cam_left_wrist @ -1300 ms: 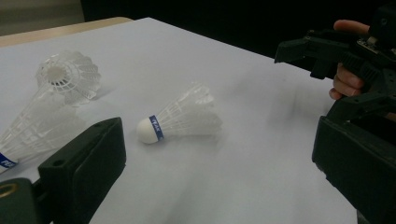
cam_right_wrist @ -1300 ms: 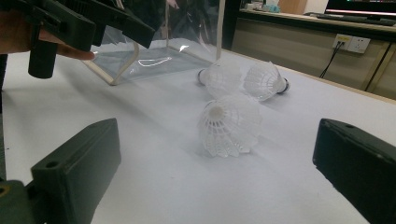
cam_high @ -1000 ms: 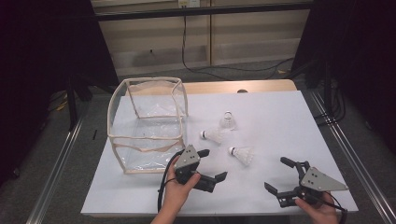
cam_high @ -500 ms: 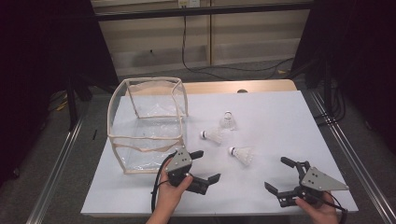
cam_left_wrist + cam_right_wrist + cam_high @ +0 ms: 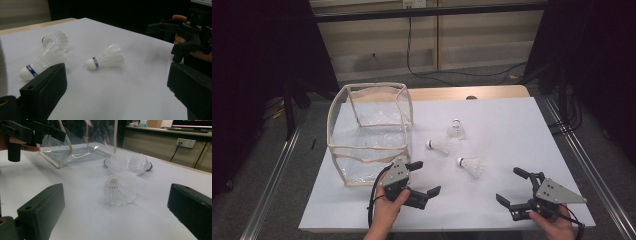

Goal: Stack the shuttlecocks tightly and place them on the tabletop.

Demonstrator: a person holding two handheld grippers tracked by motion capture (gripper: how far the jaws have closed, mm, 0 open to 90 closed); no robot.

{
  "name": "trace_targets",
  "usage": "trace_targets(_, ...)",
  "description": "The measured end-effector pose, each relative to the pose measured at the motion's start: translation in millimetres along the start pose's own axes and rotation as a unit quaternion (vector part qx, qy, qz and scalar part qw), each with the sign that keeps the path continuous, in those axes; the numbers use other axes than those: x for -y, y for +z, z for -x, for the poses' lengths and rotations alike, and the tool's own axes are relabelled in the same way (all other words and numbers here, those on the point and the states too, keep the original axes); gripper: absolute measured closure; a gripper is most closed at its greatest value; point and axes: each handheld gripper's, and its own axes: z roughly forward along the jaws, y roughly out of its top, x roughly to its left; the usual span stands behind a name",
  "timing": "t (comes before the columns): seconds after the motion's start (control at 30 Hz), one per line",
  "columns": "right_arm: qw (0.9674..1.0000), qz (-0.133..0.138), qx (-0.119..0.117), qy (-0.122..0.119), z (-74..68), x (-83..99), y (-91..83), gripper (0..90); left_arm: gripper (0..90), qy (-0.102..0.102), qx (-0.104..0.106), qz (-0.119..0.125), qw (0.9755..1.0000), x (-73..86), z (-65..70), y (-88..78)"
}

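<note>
From where I stand, the white table (image 5: 512, 125) has plenty of bare surface along its near edge and across its right half; the far-left part is taken up by a clear box with cream edging (image 5: 369, 132), open at the top. Three shuttlecocks sit near the middle. The nearest shuttlecock (image 5: 470, 165) lies on its side, cork end pointing left, roughly between the two grippers and a little farther back. A second shuttlecock (image 5: 440, 145) lies just beyond it, close to the box's right wall, and a third (image 5: 455, 130) rests just behind that one.

The left gripper (image 5: 422, 177) sits just off the box's near right corner, held in a hand (image 5: 387, 210) coming in from the near edge. Its jaws stand wide apart, holding nothing, turned toward the nearest shuttlecock with open table between them.

The right gripper (image 5: 517, 187) hovers near the table's near right edge, well apart from the shuttlecocks. Its jaws are also spread wide and empty, touching nothing, facing the nearest shuttlecock's feathered skirt.
</note>
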Motion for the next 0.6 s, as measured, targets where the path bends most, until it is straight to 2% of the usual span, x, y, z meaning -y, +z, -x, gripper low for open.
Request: trace_targets(0.6, 1.0, 0.003, 0.003, 0.006, 2.5, -0.9, -0.2, 0.5, 2.7, 0.002, -0.009, 0.022, 0.9997, 8.2, -8.5, -23.1)
